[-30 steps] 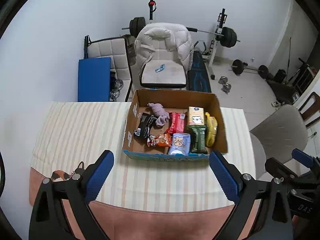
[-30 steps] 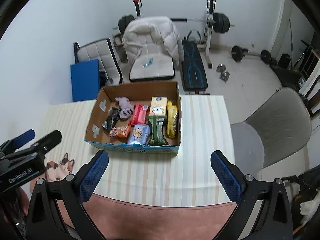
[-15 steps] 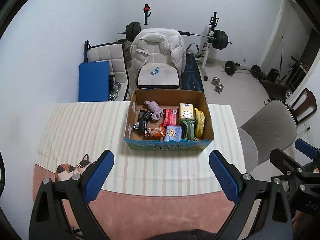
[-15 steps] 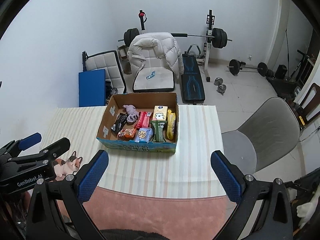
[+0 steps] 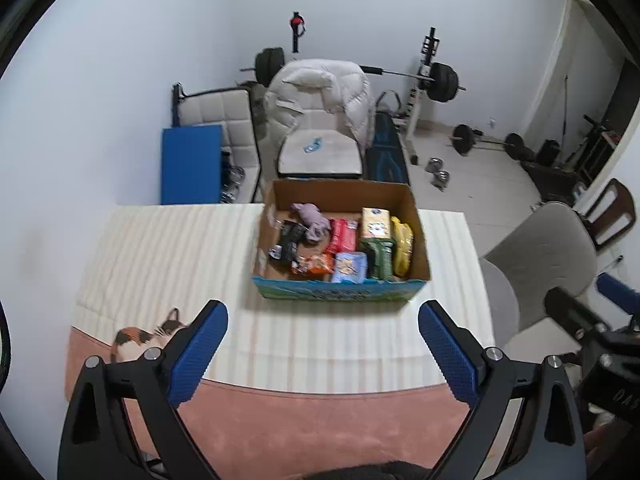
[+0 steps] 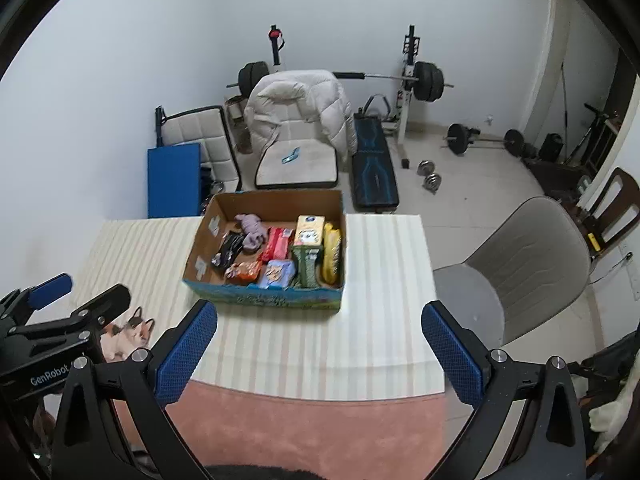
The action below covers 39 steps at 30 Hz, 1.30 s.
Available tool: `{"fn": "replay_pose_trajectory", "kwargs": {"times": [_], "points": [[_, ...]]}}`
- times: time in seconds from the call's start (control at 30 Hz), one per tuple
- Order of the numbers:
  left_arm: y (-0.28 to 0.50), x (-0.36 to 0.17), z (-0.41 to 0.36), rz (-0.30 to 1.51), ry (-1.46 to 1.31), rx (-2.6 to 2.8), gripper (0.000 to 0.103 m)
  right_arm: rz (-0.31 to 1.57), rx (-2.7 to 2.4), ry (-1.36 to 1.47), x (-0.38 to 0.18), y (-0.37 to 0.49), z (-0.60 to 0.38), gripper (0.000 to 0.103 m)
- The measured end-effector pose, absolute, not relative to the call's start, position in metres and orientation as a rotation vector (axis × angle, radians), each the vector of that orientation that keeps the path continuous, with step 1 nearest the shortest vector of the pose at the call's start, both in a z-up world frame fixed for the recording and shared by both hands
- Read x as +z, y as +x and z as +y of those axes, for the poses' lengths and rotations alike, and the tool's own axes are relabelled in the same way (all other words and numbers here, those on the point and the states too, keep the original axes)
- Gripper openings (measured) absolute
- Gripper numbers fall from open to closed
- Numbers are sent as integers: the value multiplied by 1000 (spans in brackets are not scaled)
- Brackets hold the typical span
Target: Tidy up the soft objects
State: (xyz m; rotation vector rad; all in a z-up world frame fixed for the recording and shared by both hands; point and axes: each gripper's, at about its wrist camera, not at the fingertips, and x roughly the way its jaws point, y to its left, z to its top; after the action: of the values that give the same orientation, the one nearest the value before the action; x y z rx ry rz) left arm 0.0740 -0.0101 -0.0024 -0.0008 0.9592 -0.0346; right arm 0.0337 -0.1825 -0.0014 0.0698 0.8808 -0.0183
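Left tool (image 5: 322, 340) held wide open above the near edge of the worktop (image 5: 168, 248), nothing between its blue textured pads (image 5: 198, 352). Right tool (image 6: 320, 340) likewise spread wide and empty, pads (image 6: 186, 354) well apart, hovering over the same near edge.

Ahead of both, resting on the cream striped cloth: an open brown cardboard box (image 5: 340, 196) with a blue printed front wall. Packed inside: a limp lilac soft toy (image 5: 312, 220) toward the back left, a black packet (image 5: 289, 240) beside it, a red packet (image 5: 344, 236), an orange snack bag (image 5: 314, 265), a pale blue pouch (image 5: 351, 267), a dark green pack (image 5: 379, 257), a yellow-and-white carton (image 5: 375, 223) and a yellow bag (image 5: 402, 244) against the right wall.

Seen from the left wrist: box right of centre, a calico cat figure (image 5: 136, 336) lying at the near left of the cloth, partly behind the left pad, and the right tool's black body at the far right edge. Seen from the right wrist: box left of centre, the left tool's black frame marked "GenRobot" (image 6: 48, 378) at lower left, cat faces (image 6: 134, 330) peeking just past it, and more of the grey padded chair (image 6: 528, 264) beside the worktop.

Behind the worktop in both views: a white puffer jacket (image 6: 296, 108) draped over a seat and a barbell rack (image 6: 412, 76).
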Motion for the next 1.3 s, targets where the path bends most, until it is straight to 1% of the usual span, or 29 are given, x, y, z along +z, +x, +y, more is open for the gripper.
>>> {"fn": "replay_pose_trajectory", "kwargs": {"times": [0.07,0.53,1.3], "points": [[73,-3,-9,953,0,-27,102,875,-25,66,-1,37,-183,103],[72,5,-3,908,6,29,103,849,-39,61,0,43,-184,103],[69,10,-4,898,23,25,103,828,-42,59,8,41,-183,103]]}}
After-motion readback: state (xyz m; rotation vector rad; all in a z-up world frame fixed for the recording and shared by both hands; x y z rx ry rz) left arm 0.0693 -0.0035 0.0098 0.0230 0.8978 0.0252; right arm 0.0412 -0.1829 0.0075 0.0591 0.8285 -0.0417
